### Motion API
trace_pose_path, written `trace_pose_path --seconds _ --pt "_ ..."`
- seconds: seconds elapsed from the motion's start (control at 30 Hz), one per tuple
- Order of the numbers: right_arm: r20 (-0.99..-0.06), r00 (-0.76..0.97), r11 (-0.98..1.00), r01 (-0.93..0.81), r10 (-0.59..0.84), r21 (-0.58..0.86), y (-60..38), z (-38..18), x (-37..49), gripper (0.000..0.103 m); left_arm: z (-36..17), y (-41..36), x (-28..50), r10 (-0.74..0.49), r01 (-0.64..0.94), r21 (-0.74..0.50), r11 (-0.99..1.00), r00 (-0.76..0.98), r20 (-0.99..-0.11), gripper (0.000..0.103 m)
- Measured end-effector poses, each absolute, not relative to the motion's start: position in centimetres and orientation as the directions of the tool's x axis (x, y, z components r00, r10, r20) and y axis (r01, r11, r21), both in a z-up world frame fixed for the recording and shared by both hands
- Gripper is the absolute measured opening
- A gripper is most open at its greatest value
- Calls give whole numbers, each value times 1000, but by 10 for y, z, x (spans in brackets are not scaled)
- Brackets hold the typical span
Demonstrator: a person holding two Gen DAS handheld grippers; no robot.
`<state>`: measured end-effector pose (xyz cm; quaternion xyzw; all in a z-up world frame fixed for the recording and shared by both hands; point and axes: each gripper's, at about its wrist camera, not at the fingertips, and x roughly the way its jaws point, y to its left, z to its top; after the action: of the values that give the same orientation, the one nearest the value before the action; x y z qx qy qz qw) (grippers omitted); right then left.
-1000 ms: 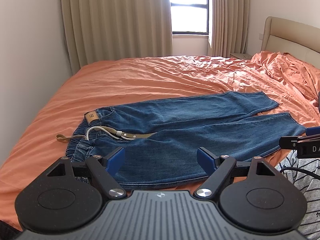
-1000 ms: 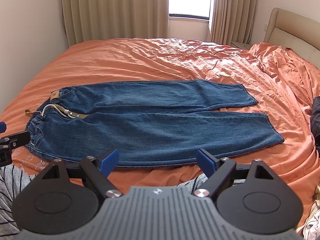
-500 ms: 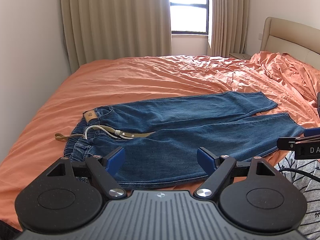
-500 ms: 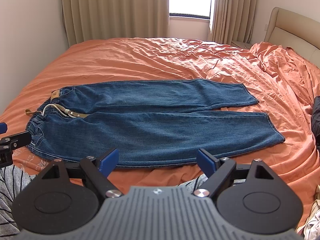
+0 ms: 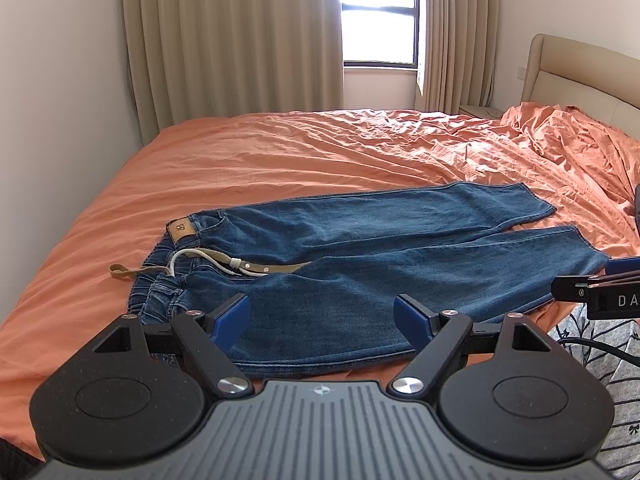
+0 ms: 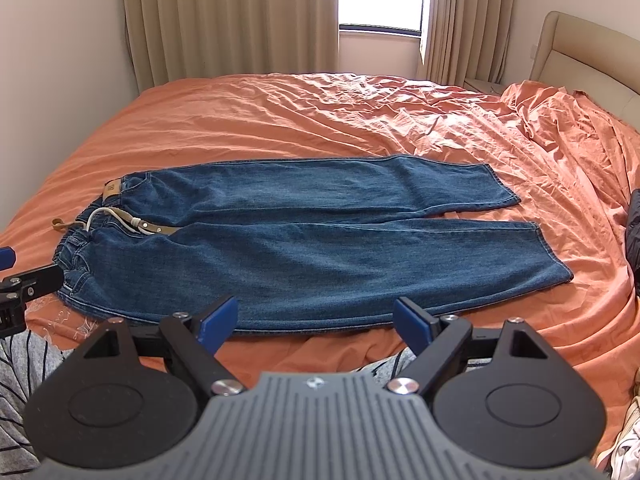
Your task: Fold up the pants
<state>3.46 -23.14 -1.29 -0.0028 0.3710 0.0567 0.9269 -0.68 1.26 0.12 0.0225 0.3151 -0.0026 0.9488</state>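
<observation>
Blue jeans [image 5: 360, 264] lie flat on the orange bed, waistband to the left, both legs spread to the right; they also show in the right wrist view [image 6: 304, 240]. A tan belt with a white cord [image 5: 224, 264] lies at the waist. My left gripper [image 5: 322, 316] is open and empty, held above the near edge of the jeans by the waist. My right gripper [image 6: 314, 316] is open and empty, held above the near edge of the lower leg. Each gripper shows at the edge of the other's view.
The orange bedsheet [image 6: 360, 120] is wrinkled, bunched at the right by the beige headboard [image 6: 580, 52]. Curtains and a window stand behind. A dark garment [image 6: 634, 228] lies at the right edge. The person's striped clothing [image 6: 20, 368] is at the near edge.
Both grippers have drifted slightly; the jeans sit a little higher in the left wrist view. The jaws stay open and the jeans have not moved.
</observation>
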Motion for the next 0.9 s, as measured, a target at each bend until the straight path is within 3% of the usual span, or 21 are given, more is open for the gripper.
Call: trace_pose_path --seconds 0.57,0.8,0.87,0.9 --pt "-693 710 991 -125 123 48 -235 -14 38 81 -6 18 -7 3 17 28 999 794 -608 94" --pt "-645 727 972 -162 235 172 -247 -27 50 81 -12 39 3 -52 27 -48 998 768 -639 82" --pt "-632 731 966 -209 257 152 -244 -32 57 81 -15 54 12 -52 10 -67 998 750 -659 82" --pt "-624 736 964 -234 263 130 -241 -35 62 81 -16 62 17 -52 4 -72 997 742 -668 76"
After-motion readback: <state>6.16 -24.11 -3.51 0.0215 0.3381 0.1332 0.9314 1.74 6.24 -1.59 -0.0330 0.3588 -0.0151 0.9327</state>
